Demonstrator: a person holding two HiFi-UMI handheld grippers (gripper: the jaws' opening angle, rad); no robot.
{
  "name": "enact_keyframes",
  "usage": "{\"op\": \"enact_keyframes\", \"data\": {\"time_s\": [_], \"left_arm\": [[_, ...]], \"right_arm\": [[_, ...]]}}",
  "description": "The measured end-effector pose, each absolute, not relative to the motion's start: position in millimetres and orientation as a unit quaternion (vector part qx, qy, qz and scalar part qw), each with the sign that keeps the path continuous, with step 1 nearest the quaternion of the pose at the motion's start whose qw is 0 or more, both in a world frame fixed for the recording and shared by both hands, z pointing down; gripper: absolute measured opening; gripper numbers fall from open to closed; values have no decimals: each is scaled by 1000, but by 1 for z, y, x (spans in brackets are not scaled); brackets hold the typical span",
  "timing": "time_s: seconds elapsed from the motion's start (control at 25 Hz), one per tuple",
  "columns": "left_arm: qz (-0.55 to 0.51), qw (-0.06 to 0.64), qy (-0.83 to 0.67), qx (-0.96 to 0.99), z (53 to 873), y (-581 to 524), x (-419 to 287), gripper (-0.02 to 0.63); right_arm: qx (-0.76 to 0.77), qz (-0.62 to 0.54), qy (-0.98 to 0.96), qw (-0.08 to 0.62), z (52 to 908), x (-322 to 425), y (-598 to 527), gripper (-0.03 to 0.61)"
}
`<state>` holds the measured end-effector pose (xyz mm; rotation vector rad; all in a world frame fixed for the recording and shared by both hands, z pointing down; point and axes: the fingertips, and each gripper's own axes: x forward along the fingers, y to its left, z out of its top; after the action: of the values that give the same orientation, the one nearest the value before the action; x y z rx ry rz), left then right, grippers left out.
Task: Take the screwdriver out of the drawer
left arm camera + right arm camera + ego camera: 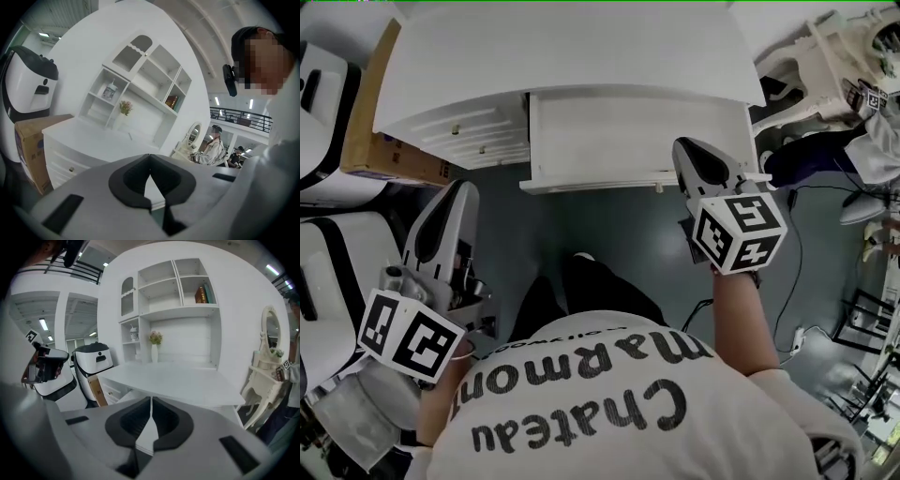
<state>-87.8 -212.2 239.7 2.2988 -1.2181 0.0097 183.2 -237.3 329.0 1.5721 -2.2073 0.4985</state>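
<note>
straight ahead, under the head camera, stands the white table (562, 47), with a white shelf unit (178, 291) rising from the back of its top. below the top, the drawer (637, 141) on the right stands pulled out over the dark floor (609, 225). its inside shows only washed-out white, and the screwdriver cannot be made out there or in any other view. closed drawers (478, 141) sit just beside it on the left, and a cardboard box (370, 131) stands at the table's left end. the right claw (686, 148) hangs near the open drawer's front right corner, its jaws pressed together with nothing between them. the left claw (459, 192) is lower and to the left, apart from the table, likewise pressed together and empty. a small vase of flowers (155, 345) stands at the back of the table top.
</note>
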Motion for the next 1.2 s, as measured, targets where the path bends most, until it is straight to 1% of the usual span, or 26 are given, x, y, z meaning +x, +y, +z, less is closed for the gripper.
{"op": "enact_keyframes", "data": {"time_s": [0.28, 0.64, 0.72, 0.88, 1.04, 1.08, 1.12, 1.16, 1.2], "left_arm": [[54, 300, -466, 831, 284, -225, -89, 23], [98, 328, -468, 815, 318, -228, -82, 23], [104, 329, -467, 814, 321, -229, -79, 23], [112, 330, -471, 811, 324, -231, -79, 23], [119, 334, -476, 805, 328, -229, -80, 23], [122, 334, -477, 804, 329, -228, -81, 23], [124, 335, -478, 802, 330, -226, -83, 23], [127, 335, -481, 800, 332, -225, -86, 23], [128, 336, -485, 797, 333, -224, -89, 23]], "right_arm": [[548, 222, -773, 228, 397, 208, -256, 29], [495, 199, -773, 342, 442, 247, -267, 29], [467, 216, -779, 358, 452, 253, -267, 29], [381, 287, -796, 373, 467, 255, -268, 31], [255, 291, -807, 447, 487, 256, -265, 32], [222, 295, -806, 463, 492, 256, -263, 41], [192, 300, -803, 477, 498, 255, -260, 119], [165, 304, -799, 492, 504, 255, -257, 147], [141, 305, -794, 506, 509, 254, -254, 147]]}}
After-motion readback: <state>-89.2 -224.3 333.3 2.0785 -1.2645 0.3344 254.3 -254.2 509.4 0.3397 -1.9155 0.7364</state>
